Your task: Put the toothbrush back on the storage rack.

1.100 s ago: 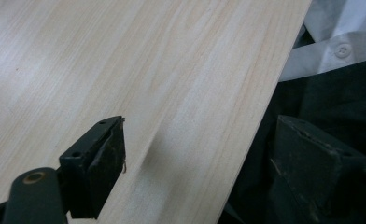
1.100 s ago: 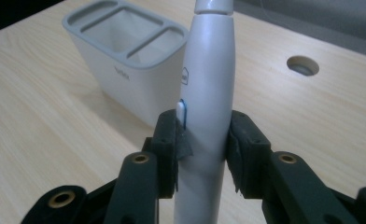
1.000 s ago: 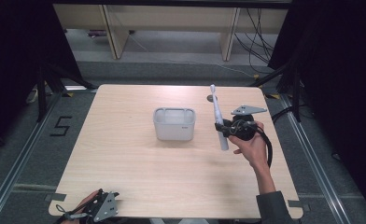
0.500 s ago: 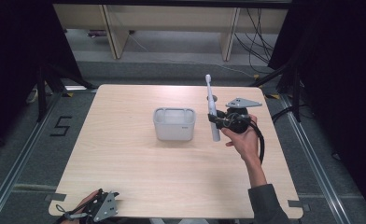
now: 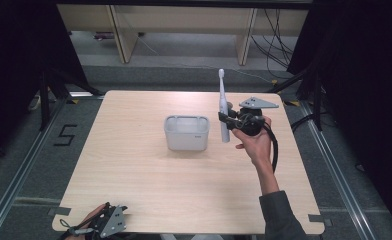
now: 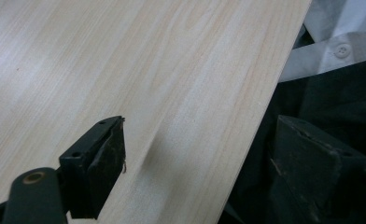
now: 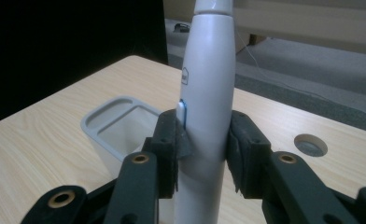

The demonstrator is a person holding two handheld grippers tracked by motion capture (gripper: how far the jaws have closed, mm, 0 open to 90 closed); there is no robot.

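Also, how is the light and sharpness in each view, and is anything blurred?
High view: table evenly lit, surroundings dark. Left gripper view: wood grain fairly sharp, the near jaws soft, a faint shadow beside one. Right gripper view: dim and bluish; electric toothbrush fairly sharp, grey holder and background softer.

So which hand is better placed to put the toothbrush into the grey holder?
The right. The right gripper already clamps the toothbrush upright just beside the grey holder. The left gripper rests open at the table's near edge, far from both.
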